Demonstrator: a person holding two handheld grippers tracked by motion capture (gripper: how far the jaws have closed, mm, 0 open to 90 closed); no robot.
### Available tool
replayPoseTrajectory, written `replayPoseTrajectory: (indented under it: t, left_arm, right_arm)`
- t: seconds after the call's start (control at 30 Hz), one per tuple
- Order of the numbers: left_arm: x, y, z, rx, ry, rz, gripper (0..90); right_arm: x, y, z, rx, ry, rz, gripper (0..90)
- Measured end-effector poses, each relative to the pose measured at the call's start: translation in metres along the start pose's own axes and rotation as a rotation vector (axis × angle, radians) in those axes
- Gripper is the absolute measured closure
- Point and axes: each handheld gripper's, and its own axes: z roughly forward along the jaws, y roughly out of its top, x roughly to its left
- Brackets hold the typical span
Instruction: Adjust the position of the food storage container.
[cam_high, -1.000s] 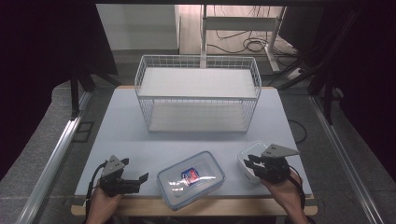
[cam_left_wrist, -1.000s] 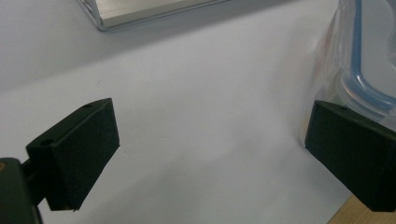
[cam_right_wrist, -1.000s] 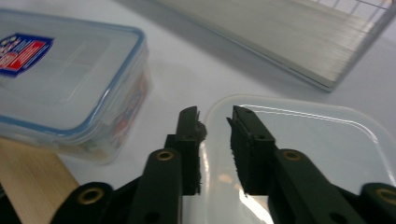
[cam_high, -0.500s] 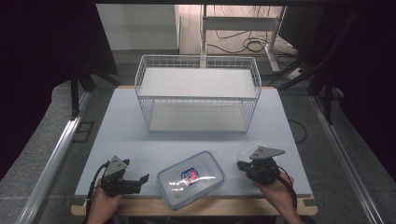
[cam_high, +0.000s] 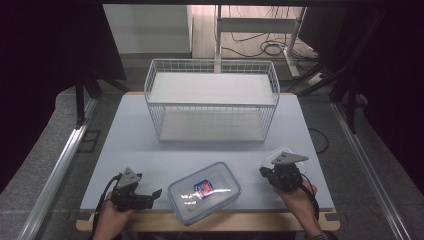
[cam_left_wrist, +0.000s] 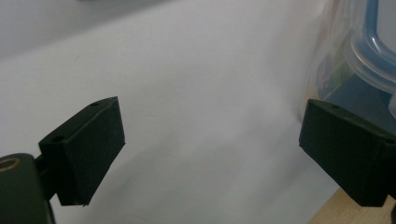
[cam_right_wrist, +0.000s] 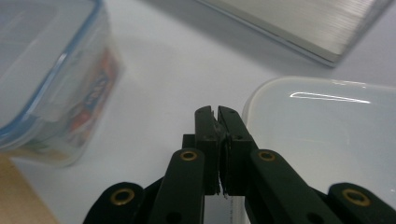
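The counter (cam_high: 125, 150) carries a white wire basket (cam_high: 212, 105) at its far side, well beyond both pairs of fingers. Nearer the person lies a lidded box (cam_high: 204, 192) with a blue seal and something printed inside; it sits between the two grippers. At the right lies a clear lid (cam_right_wrist: 327, 140), flat on the counter.

The left gripper (cam_left_wrist: 210, 140) rests low with its fingers (cam_left_wrist: 88, 140) spread wide and nothing between them. The box's corner stands just past the right-hand finger, and bare counter lies ahead of the gap.

The right gripper (cam_right_wrist: 217, 112) has its fingers (cam_right_wrist: 205, 130) pressed together. The clear lid's rounded rim runs just beside them on their right and passes under them lower down. Whether a sliver of that rim is caught between them I cannot tell. The box lies off to their left, apart from them.

The step in hand looks like taking hold of the clear lid at its near edge while the left hand waits by the box. If the rim is pinched, the next move calls for a gentle lift, kept level, since a thin, slick edge can slip from a shallow nip. If not, the fingers would need to part, slide over the rim and close again.
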Motion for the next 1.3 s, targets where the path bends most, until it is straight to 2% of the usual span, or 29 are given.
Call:
replayPoseTrajectory:
  t: [0.13,0.3,0.43,0.47,0.5,0.53,0.57,0.6,0.63,0.7,0.8,0.87,0.97,1.03,1.3]
  left_arm:
    - [-0.002,0.001,0.0,0.022,-0.012,0.01,6.9]
    - [-0.002,0.001,-0.001,0.028,-0.045,0.013,6.7]
    - [-0.007,0.002,-0.004,0.057,-0.055,0.036,14.5]
    - [-0.008,0.003,-0.005,0.06,-0.067,0.04,22.8]
    - [-0.01,0.004,-0.006,0.063,-0.083,0.043,22.8]
    - [-0.012,0.005,-0.007,0.069,-0.105,0.051,28.0]
    - [-0.014,0.005,-0.008,0.074,-0.129,0.064,44.0]
    - [-0.017,0.006,-0.009,0.085,-0.145,0.075,50.2]
    - [-0.019,0.006,-0.01,0.102,-0.158,0.08,50.2]
    - [-0.023,0.008,-0.01,0.123,-0.197,0.077,65.7]
    - [-0.029,0.01,-0.012,0.134,-0.236,0.085,82.5]
    - [-0.032,0.011,-0.012,0.14,-0.273,0.072,86.0]
    - [-0.038,0.012,-0.01,0.154,-0.305,0.073,87.6]
    - [-0.041,0.013,-0.008,0.173,-0.286,0.078,88.4]
    - [-0.041,0.015,-0.002,0.186,-0.263,0.042,88.3]
  right_arm:
    - [-0.013,-0.002,-0.001,-0.015,-0.029,0.05,86.0]
    - [-0.024,-0.003,-0.001,-0.025,-0.056,0.078,86.0]
    - [-0.027,-0.004,-0.002,-0.028,-0.067,0.093,85.7]
    - [-0.023,-0.003,-0.004,-0.035,-0.071,0.081,85.6]
    - [-0.023,-0.003,-0.004,-0.035,-0.071,0.081,85.6]
    - [-0.021,-0.002,-0.004,-0.039,-0.067,0.075,85.4]
    - [-0.014,-0.001,-0.005,-0.042,-0.061,0.054,85.1]
    - [-0.011,0.0,-0.005,-0.041,-0.054,0.042,84.9]
    - [-0.011,0.0,-0.005,-0.041,-0.054,0.042,84.9]
    - [-0.004,0.0,-0.004,-0.037,-0.033,0.017,84.7]
    - [0.006,0.001,-0.002,-0.037,0.005,-0.002,84.7]
    - [0.011,0.001,-0.001,-0.034,0.022,-0.013,85.0]
    - [0.019,0.001,0.002,-0.021,0.056,-0.028,85.4]
    - [0.025,0.0,0.004,-0.012,0.085,-0.032,85.6]
    - [0.049,-0.006,0.008,0.04,0.184,-0.045,85.5]
